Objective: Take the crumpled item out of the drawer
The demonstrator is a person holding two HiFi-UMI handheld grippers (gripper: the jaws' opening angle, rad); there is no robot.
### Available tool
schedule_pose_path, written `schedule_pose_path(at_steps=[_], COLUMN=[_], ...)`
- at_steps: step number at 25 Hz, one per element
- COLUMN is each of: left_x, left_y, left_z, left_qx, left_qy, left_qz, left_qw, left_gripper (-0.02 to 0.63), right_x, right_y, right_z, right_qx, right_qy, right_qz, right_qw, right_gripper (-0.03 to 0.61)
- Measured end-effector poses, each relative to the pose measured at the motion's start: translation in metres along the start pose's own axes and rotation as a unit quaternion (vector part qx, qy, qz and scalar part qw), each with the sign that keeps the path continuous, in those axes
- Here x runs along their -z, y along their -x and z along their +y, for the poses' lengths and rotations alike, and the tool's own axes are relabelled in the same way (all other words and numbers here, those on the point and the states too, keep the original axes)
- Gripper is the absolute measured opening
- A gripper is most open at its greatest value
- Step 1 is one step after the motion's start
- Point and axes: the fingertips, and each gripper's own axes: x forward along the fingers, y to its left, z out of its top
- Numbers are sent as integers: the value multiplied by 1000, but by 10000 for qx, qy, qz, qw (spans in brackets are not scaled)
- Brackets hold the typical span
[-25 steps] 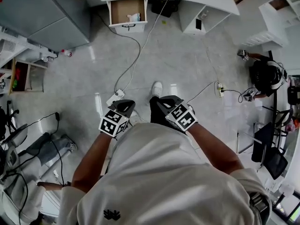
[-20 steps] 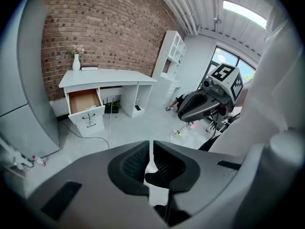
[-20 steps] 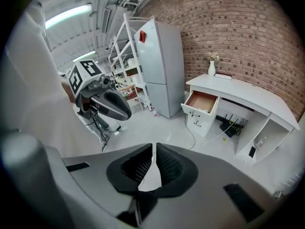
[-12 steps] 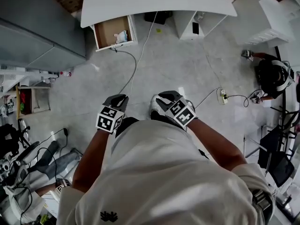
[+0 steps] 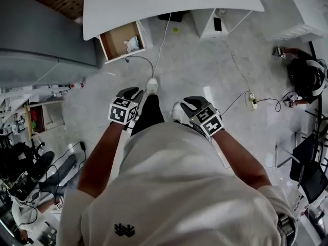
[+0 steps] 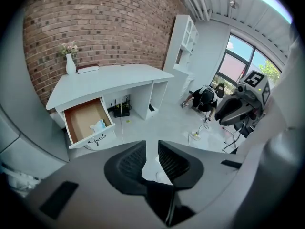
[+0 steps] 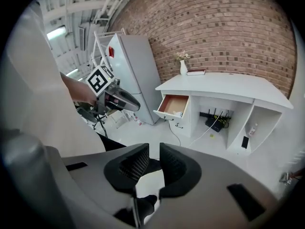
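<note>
The wooden-bottomed drawer (image 5: 119,41) stands pulled out of the white desk (image 5: 169,1), far ahead of me across the floor. A pale crumpled item (image 5: 132,44) lies in its right part; it also shows as the crumpled item (image 6: 98,126) and the crumpled item (image 7: 182,113) in the gripper views. My left gripper (image 5: 130,92) is held at waist height, its jaws opening, with a gap and nothing between them (image 6: 152,149). My right gripper (image 5: 190,102) hangs beside it, jaws slightly apart and empty (image 7: 154,163). Both are well short of the drawer.
A grey fridge (image 5: 36,35) stands left of the desk. Cables (image 5: 160,37) run across the floor from under the desk, and a power strip (image 5: 252,100) lies at the right. A person (image 5: 307,78) crouches at the far right. Chairs and gear crowd the left edge.
I have stepped forward, one foot now ahead, and the desk and drawer have shifted in the head view. Both grippers stay at waist height.
</note>
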Motion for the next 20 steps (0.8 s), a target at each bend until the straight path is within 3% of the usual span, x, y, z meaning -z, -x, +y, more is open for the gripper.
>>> schedule_pose_path(at_steps=[9, 16, 20], left_x=[-61, -82, -82], left_y=[-90, -174, -225], left_z=[172, 321, 372], left_qx=[-311, -570, -493], left_qy=[522, 573, 616], left_qz=[320, 735, 950], left_qw=[9976, 9940, 9923], left_gripper=[92, 92, 103], right_x=[-55, -124, -138], right_y=[-28, -90, -120], right_z=[-86, -125, -135], right_qx=[779, 1003, 1006], right_qy=[-724, -1303, -1511], right_qz=[141, 359, 629], right_qw=[9942, 9857, 9814], right_gripper=[92, 92, 92])
